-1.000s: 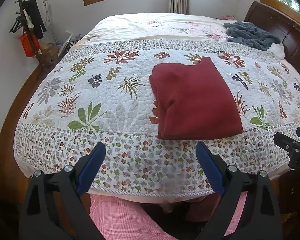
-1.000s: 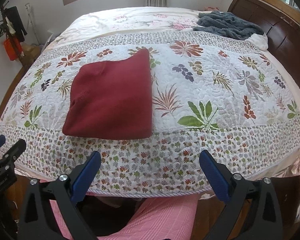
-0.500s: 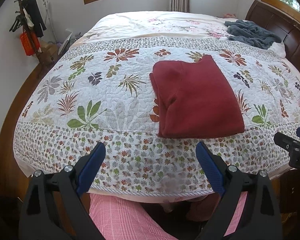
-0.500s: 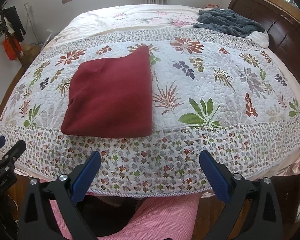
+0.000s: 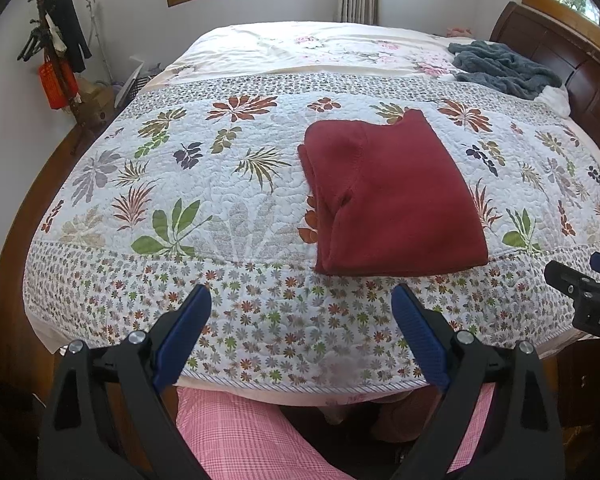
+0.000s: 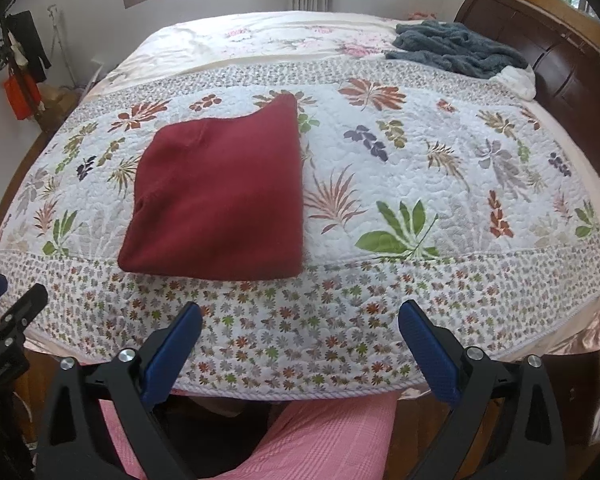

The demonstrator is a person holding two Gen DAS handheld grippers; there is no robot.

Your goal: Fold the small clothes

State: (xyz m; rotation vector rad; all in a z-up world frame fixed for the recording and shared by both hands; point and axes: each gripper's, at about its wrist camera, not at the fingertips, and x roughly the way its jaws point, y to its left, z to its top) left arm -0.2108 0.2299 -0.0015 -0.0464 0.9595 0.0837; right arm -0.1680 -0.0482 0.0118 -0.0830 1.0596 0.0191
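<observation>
The dark red fleece garment (image 5: 392, 200) lies folded into a compact rectangle on the floral quilted bedspread (image 5: 172, 184), near its front edge. The left gripper (image 5: 300, 320) and right gripper (image 6: 300, 332) hang short of the bed, fingers spread and empty. Judged complete; if refining, square the layered left edge gently.

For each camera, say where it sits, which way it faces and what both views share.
Left wrist: on the left gripper, off the bed's near edge, facing the headboard; pink trouser leg below, right gripper at right.
Right wrist: on the right gripper, same heading; left gripper at left.
Shared: folded red garment, floral quilt, grey blanket.
</observation>
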